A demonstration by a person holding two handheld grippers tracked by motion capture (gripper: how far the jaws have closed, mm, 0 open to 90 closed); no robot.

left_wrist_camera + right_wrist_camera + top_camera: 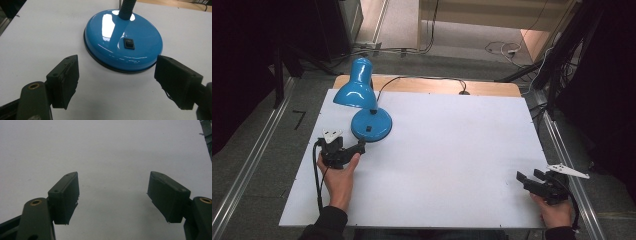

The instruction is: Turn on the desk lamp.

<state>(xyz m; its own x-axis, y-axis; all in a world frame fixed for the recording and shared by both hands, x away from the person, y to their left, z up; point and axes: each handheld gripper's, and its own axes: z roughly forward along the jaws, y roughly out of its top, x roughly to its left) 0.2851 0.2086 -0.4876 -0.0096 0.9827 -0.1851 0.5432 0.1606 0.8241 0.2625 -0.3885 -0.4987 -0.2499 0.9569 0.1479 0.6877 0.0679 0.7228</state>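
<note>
A blue desk lamp stands at the back left of the white board [452, 150]. Its round base [371, 124] carries a black rocker switch [129, 43], and its shade [357, 90] hangs over the back left of the base. My left gripper [360, 148] lies just in front of the base and points at it. In the left gripper view the left gripper [116, 65] is open, its jaws wide apart with the front rim of the base [145, 37] just beyond them, untouched. At the near right edge my right gripper [530, 176] is open over bare board [112, 176].
The lamp's black cord [422, 78] runs along the wooden strip behind the board to a hole near the back middle. Metal rails run along both sides of the table, with dark stands and cables on the floor beyond.
</note>
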